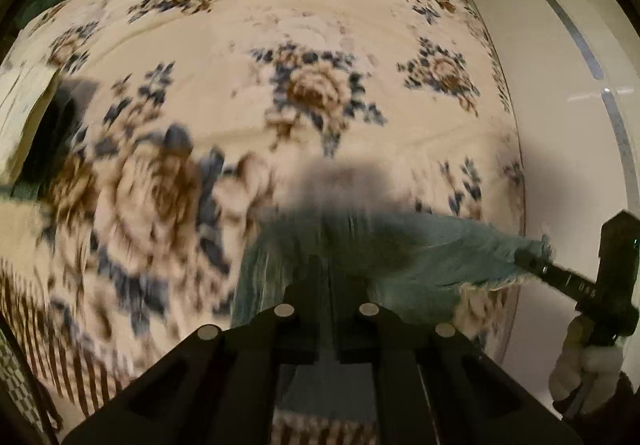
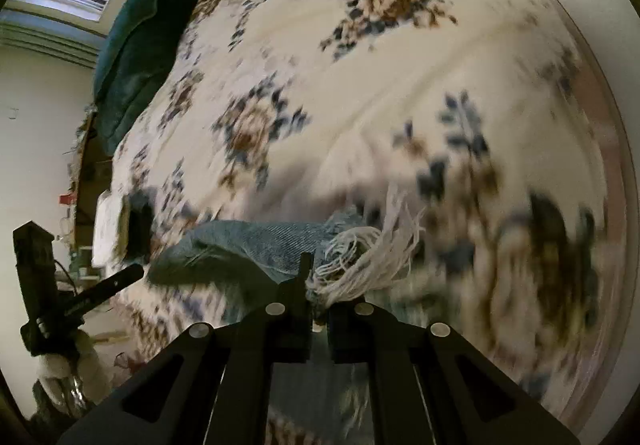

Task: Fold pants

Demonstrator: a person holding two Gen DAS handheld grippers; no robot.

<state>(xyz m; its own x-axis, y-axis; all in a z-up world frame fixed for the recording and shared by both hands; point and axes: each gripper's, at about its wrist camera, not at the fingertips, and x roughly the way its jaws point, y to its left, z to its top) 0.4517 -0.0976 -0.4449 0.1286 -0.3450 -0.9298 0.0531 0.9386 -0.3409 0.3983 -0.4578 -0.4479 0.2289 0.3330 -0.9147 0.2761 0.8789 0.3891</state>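
Pants (image 2: 256,245): faded blue denim, frayed white threads at one edge. Bunched and stretched in a band above a floral bedspread, one end drooping. Both views motion-blurred; exact folds unclear.

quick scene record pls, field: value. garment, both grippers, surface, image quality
garment: blue denim pants, frayed white hem, held up between both grippers
left gripper: shut on pants
right gripper: shut on pants at the frayed hem
surface: floral bedspread below
background: green pillow at the far end of the bed
image quality: motion blur in both views
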